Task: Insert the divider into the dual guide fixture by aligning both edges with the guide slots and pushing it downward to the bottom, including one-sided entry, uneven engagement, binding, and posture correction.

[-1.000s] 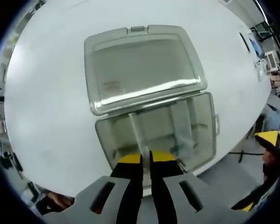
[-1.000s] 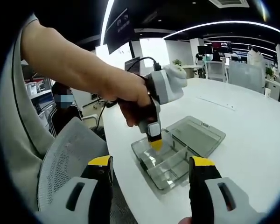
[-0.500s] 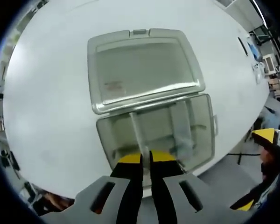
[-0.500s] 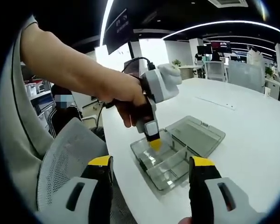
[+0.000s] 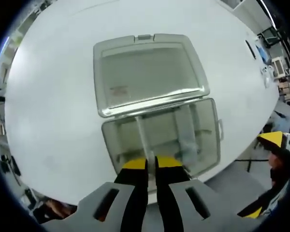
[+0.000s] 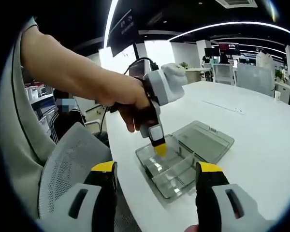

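Observation:
A clear plastic box (image 5: 210, 145), the guide fixture, lies on the white table with its lid (image 5: 147, 72) folded open behind it. My left gripper (image 5: 151, 164) is shut on a thin clear divider (image 5: 142, 137). The divider stands on edge in the box, running from the jaws to the far wall. A second clear divider (image 5: 186, 126) stands to its right. In the right gripper view a hand holds the left gripper (image 6: 160, 150) point-down over the near left part of the box (image 6: 183, 171). My right gripper (image 6: 157, 169) stays open, short of the box, holding nothing.
The white table (image 5: 53, 96) stretches wide around the box, which sits close to its rounded edge (image 6: 130, 193). A grey mesh chair back (image 6: 67, 164) stands by that edge. The right gripper's yellow tip (image 5: 273, 140) shows at the right. Office desks and chairs stand far behind.
The left gripper has tilted and drawn back slightly, so the box sits a little lower in its view. It still holds the divider. The right gripper has not moved.

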### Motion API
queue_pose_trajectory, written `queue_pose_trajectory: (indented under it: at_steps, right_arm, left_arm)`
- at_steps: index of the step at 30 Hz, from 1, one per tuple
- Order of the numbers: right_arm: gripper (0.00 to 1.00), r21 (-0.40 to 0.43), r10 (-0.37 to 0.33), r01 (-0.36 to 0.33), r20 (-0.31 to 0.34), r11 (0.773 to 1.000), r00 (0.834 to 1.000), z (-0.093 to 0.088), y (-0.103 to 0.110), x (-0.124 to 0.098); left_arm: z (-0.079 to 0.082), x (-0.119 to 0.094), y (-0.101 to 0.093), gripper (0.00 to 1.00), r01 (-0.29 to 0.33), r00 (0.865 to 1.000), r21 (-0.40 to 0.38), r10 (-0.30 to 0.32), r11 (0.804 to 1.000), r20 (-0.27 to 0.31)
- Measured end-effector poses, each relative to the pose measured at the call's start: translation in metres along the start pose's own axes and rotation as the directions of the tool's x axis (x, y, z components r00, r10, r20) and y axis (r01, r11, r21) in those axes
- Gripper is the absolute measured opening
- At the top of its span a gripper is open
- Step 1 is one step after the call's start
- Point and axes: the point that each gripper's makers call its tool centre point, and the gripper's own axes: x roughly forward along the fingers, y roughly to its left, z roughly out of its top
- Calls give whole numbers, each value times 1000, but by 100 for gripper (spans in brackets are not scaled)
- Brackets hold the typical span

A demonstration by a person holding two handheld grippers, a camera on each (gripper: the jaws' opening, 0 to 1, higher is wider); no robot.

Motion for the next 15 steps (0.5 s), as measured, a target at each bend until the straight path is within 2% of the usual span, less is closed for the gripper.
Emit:
queue_pose_trajectory:
  at_steps: [15]
  right_arm:
    - [63, -4, 1, -1, 2, 1000, 1000, 1, 2, -2]
  left_arm:
    - [3, -2, 2, 2, -2, 1000, -9, 2, 1000, 20]
